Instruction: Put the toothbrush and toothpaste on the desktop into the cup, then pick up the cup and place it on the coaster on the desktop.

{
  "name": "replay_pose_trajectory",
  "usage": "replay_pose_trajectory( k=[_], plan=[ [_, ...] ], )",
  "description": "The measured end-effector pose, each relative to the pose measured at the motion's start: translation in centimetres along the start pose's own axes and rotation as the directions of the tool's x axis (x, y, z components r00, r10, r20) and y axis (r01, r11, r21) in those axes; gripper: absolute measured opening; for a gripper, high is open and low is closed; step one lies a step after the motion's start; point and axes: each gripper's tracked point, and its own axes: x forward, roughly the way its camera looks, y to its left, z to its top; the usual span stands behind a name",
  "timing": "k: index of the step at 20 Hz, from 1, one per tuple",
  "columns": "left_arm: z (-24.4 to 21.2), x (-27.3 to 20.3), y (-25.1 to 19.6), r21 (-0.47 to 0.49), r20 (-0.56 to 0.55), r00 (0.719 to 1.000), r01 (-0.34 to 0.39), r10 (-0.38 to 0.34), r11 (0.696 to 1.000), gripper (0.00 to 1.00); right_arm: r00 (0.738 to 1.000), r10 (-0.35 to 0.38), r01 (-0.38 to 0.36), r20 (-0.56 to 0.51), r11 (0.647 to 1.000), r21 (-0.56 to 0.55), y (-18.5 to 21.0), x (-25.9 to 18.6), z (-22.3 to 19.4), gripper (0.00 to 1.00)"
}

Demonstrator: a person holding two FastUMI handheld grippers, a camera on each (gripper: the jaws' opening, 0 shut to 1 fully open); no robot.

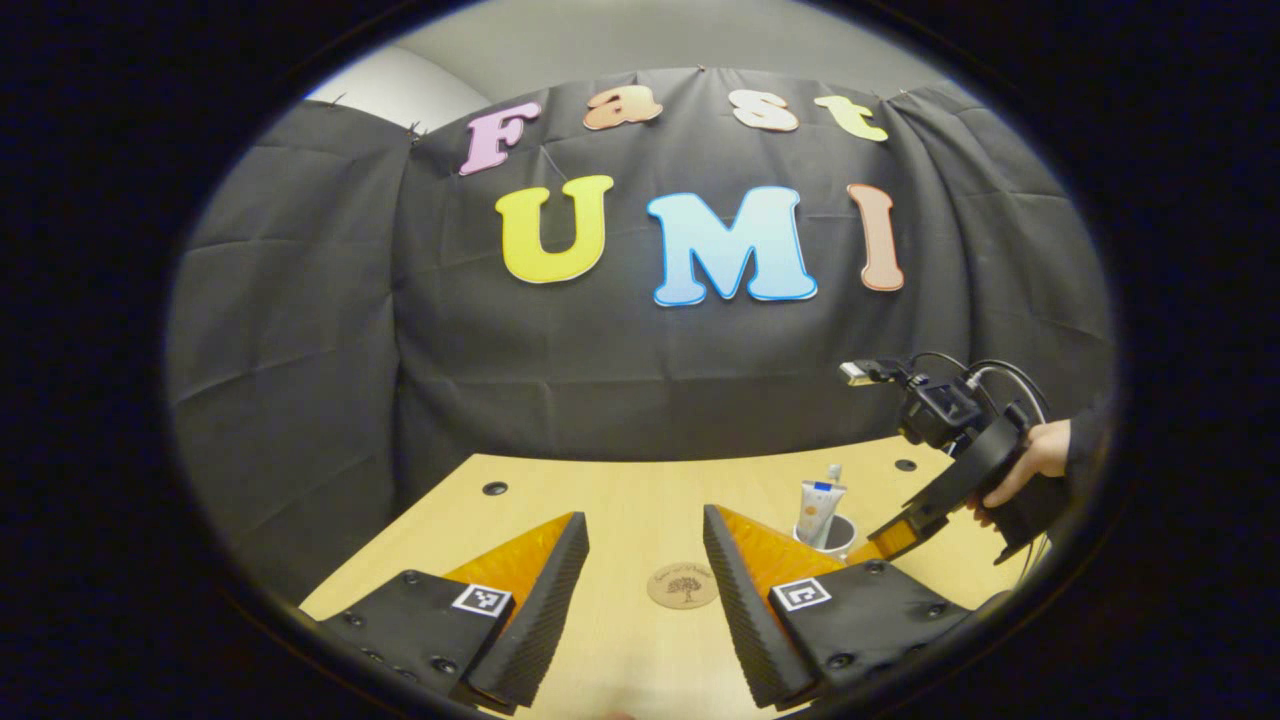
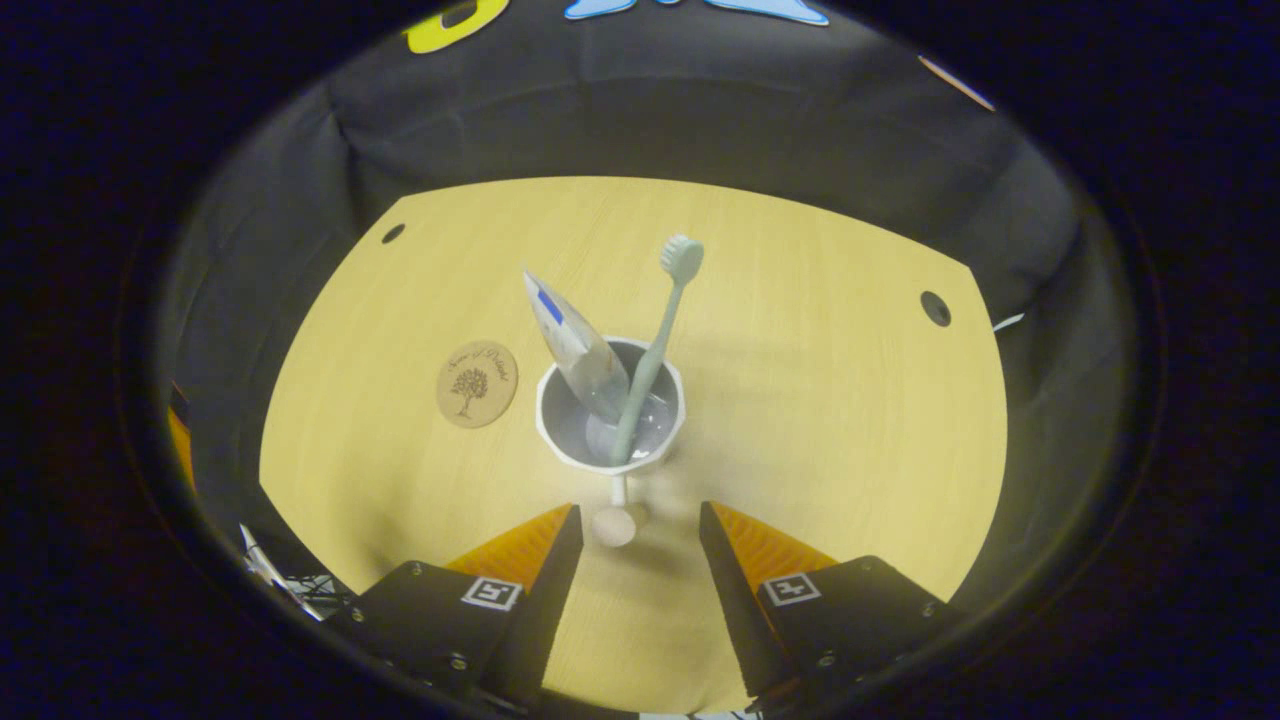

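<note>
The white cup stands upright on the wooden desktop, just ahead of my right gripper, which is open and touches nothing. Inside the cup lean the toothpaste tube and the pale green toothbrush, head up. A small pale knob on the cup's near side lies between the fingertips. The round cork coaster lies left of the cup, bare. In the left gripper view, my left gripper is open above the coaster; the cup with the toothpaste stands to the right.
A hand holds the right gripper beside the cup. The desktop has small round holes near its far corners. Black cloth hangs close behind the far edge of the desktop.
</note>
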Motion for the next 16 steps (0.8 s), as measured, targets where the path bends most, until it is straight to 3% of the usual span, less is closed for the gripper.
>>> replay_pose_trajectory(
  k=[10,11,12,14,16],
  plan=[
    [-1.0,-2.3,4.4,-0.012,-0.031,0.990,-0.136,0.135,0.991,0.81,0.988,-0.035,0.021,-0.149,0.995,-0.093,0.6,3.9,0.3,0.67],
    [-1.2,-2.5,4.8,-0.014,-0.035,0.989,-0.147,0.147,0.989,0.81,0.987,-0.033,0.018,-0.160,0.995,-0.095,0.7,4.2,0.3,0.58],
    [-1.3,-2.7,5.3,-0.016,-0.040,0.987,-0.159,0.158,0.987,0.80,0.985,-0.040,0.023,-0.166,0.995,-0.099,0.8,4.3,0.2,0.58],
    [-1.7,-3.1,6.0,-0.019,-0.050,0.983,-0.179,0.178,0.984,0.80,0.982,-0.043,0.024,-0.183,0.994,-0.103,0.8,5.0,-0.1,0.48],
    [-1.9,-3.5,6.6,-0.021,-0.052,0.979,-0.198,0.197,0.980,0.80,0.981,-0.059,0.037,-0.186,0.992,-0.120,0.5,5.2,0.1,0.49]
  ],
)
